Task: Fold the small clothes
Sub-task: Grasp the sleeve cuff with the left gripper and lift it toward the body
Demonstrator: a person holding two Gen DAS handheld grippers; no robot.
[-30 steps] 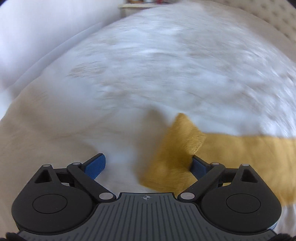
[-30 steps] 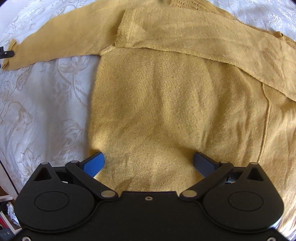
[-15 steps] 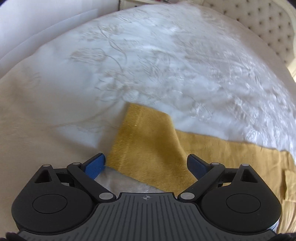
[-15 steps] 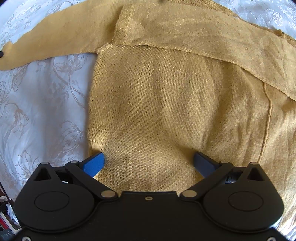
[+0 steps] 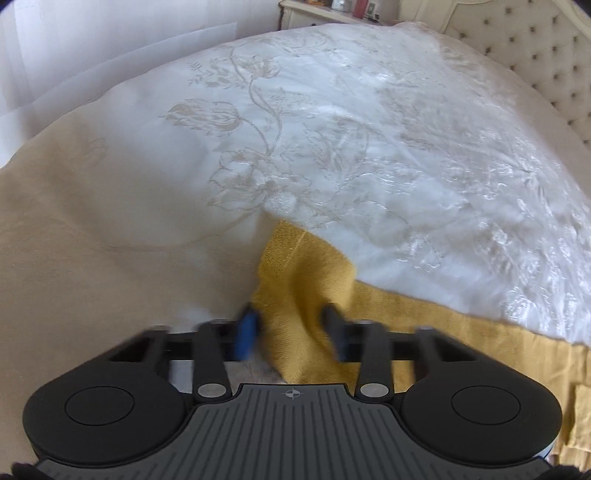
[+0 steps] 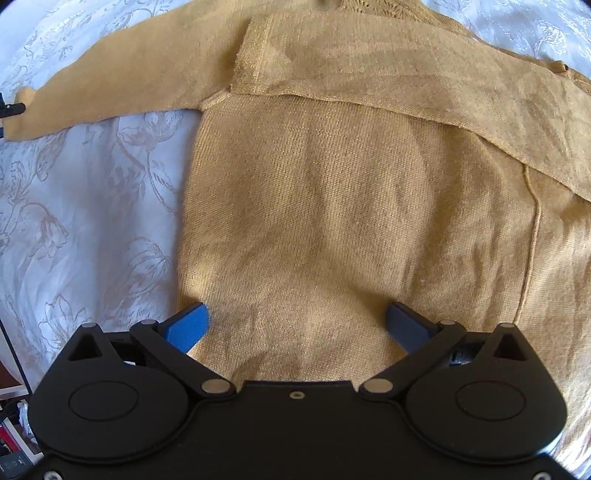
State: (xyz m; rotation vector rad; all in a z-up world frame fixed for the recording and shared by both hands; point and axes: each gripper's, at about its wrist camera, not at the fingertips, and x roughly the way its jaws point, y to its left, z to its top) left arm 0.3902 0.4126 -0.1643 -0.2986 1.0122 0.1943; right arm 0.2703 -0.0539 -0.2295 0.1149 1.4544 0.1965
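Observation:
A mustard knitted sweater lies flat on the bed. One sleeve is folded across its chest. The other sleeve stretches out to the left. In the left wrist view that sleeve's cuff stands bunched between the fingers of my left gripper, whose jaws are closing and pinch the fabric. A dark tip of this gripper shows at the cuff in the right wrist view. My right gripper hangs open over the sweater's lower body, holding nothing.
A white bedspread with a floral pattern covers the bed. A tufted headboard stands at the far right and a pale cabinet beyond the bed. The bed's edge and some floor clutter lie at the lower left.
The left gripper's jaws came together on the sleeve cuff, which now bunches up between them. Its view steadied after a blurred swing. The right gripper and the sweater body stayed put.

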